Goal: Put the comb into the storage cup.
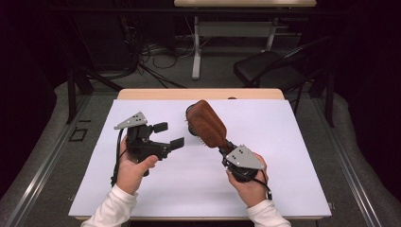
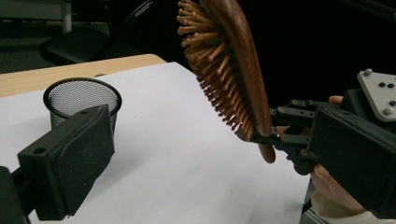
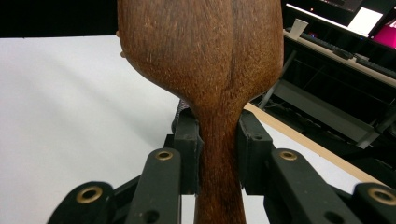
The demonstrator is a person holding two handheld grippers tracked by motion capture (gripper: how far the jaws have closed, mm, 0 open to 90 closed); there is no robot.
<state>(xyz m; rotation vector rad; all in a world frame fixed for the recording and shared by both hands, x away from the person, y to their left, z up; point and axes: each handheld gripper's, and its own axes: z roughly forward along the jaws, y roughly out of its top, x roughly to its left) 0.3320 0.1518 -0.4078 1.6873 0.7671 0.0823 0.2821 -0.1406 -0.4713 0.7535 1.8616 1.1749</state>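
- High view: your right tool (image 1: 226, 150) clamps the wooden hairbrush (image 1: 207, 123) by its handle above the white surface (image 1: 293, 156); your left tool (image 1: 169, 135) gapes, released.
- Left gripper view: bristles face a mesh cup (image 2: 82, 99).
- Right gripper view: both pads (image 3: 189, 140) pinch the handle.

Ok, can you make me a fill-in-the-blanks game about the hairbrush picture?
1. The right gripper is shut on the handle of a wooden ____.
2. The left gripper has its jaws ____ and holds nothing.
3. The mesh cup is coloured ____.
4. The brush's bristles are made of ____.

Missing words: hairbrush; open; black; wood
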